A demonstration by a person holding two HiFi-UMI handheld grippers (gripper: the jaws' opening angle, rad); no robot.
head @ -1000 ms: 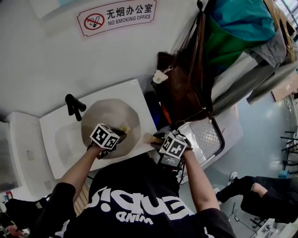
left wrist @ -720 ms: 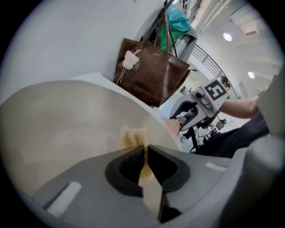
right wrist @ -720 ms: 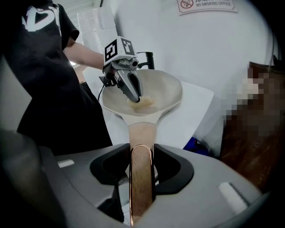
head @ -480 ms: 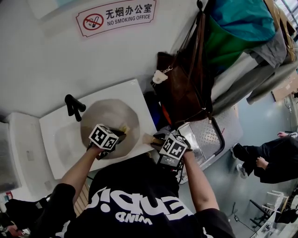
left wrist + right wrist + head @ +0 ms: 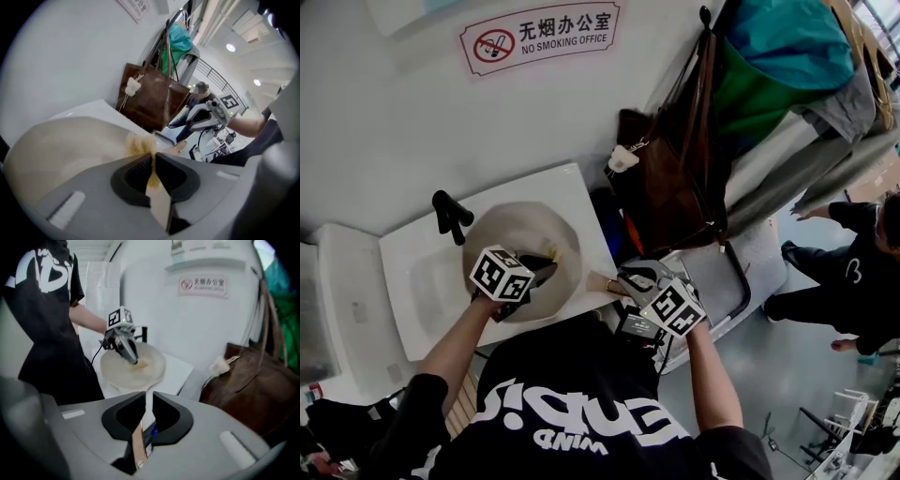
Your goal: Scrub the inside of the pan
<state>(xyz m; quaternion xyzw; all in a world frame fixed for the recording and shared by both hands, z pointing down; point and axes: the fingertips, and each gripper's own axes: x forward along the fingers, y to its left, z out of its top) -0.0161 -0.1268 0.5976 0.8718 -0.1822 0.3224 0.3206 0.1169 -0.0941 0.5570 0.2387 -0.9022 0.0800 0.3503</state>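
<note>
Counter (image 5: pixel 572 192): left claw (image 5: pixel 152 159), angled down, clamps scrubber (image 5: pixel 138 143); right claw (image 5: pixel 146 413) just closed on pan handle (image 5: pixel 137 442).

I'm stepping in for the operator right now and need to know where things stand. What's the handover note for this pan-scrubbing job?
Left tool: shut on the yellow scrubber, tip over the pan's inside; contact unclear.
Right tool: jaws have just been closing, now shut on the pan handle.
Pan: at the white countertop, by the wall.
Done: both grips taken; how much is scrubbed can't be told.
Left: scrub the inside while steadying the handle.
</note>
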